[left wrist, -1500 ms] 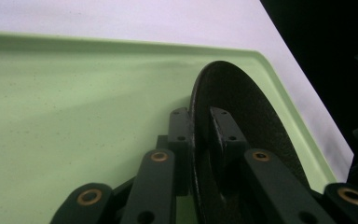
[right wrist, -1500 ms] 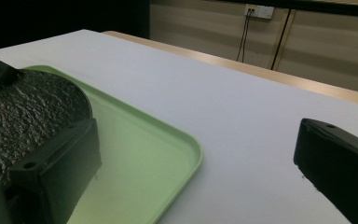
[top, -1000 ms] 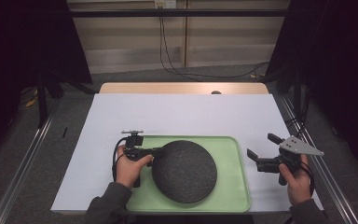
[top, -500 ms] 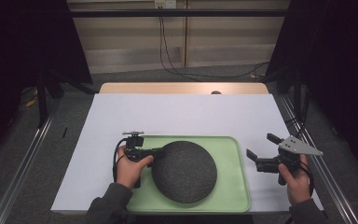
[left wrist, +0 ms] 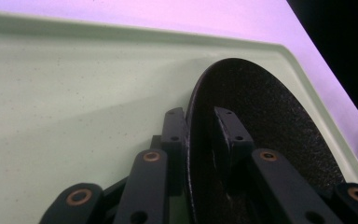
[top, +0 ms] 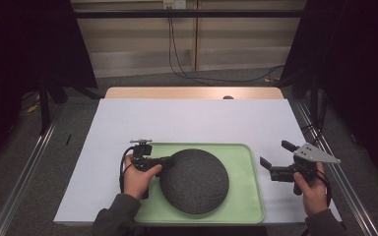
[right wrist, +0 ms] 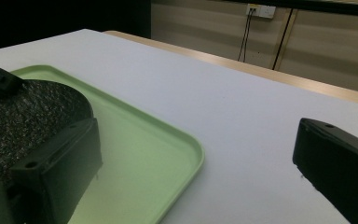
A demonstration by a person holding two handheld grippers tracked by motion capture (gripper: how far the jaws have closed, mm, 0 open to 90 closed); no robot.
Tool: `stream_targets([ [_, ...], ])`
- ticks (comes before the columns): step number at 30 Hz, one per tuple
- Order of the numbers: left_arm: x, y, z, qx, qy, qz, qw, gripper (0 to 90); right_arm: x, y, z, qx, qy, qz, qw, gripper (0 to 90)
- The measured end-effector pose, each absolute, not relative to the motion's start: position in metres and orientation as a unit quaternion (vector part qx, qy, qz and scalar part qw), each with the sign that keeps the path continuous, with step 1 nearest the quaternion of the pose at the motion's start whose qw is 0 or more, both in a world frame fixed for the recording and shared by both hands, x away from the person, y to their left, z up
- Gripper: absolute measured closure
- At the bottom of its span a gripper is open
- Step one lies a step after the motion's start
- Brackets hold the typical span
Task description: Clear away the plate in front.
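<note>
A round dark speckled plate (top: 194, 182) lies in a light green tray (top: 248, 196) near the table's front edge. My left gripper (top: 166, 162) reaches in from the tray's left side and is shut on the plate's left rim. In the left gripper view the jaws (left wrist: 198, 126) stand one on each side of the plate (left wrist: 270, 121), over the tray (left wrist: 74, 93). My right gripper (top: 274, 153) is held to the right of the tray above the white table, open with nothing between its fingers. The right gripper view (right wrist: 196, 130) takes in the plate (right wrist: 23, 112) and the tray's corner (right wrist: 168, 154).
A white sheet (top: 192, 120) covers the table, with a strip of bare wood (top: 192, 93) along the far edge. Metal rails (top: 24, 177) run along both sides. Cables (top: 177, 54) hang on the wall behind.
</note>
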State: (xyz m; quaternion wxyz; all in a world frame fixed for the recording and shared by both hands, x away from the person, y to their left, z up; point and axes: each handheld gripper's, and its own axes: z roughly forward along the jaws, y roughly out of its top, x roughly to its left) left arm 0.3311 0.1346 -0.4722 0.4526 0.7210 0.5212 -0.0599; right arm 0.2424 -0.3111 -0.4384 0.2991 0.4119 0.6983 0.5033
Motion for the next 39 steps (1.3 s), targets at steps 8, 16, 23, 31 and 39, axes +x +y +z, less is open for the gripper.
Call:
stream_targets([
  [8, 0.3309, 0.1337, -0.4756, 0.721, 0.527, -0.057, 0.446, 73.9, 0.2421, -0.3113, -0.4383, 0.411, 0.700, 0.502, 0.299, 0.7],
  [16, 0.3312, 0.1333, -0.4776, 0.725, 0.528, -0.054, 0.440, 72.9, 0.2417, -0.3110, -0.4380, 0.408, 0.702, 0.500, 0.300, 0.9],
  [23, 0.3318, 0.1318, -0.4774, 0.727, 0.527, -0.055, 0.438, 72.5, 0.2411, -0.3112, -0.4384, 0.410, 0.703, 0.498, 0.299, 0.9],
  [31, 0.3326, 0.1317, -0.4768, 0.729, 0.524, -0.053, 0.438, 70.1, 0.2413, -0.3110, -0.4388, 0.410, 0.703, 0.496, 0.300, 0.9],
  [39, 0.3332, 0.1363, -0.4697, 0.715, 0.524, -0.046, 0.461, 64.3, 0.2414, -0.3103, -0.4390, 0.408, 0.706, 0.496, 0.300, 0.9],
])
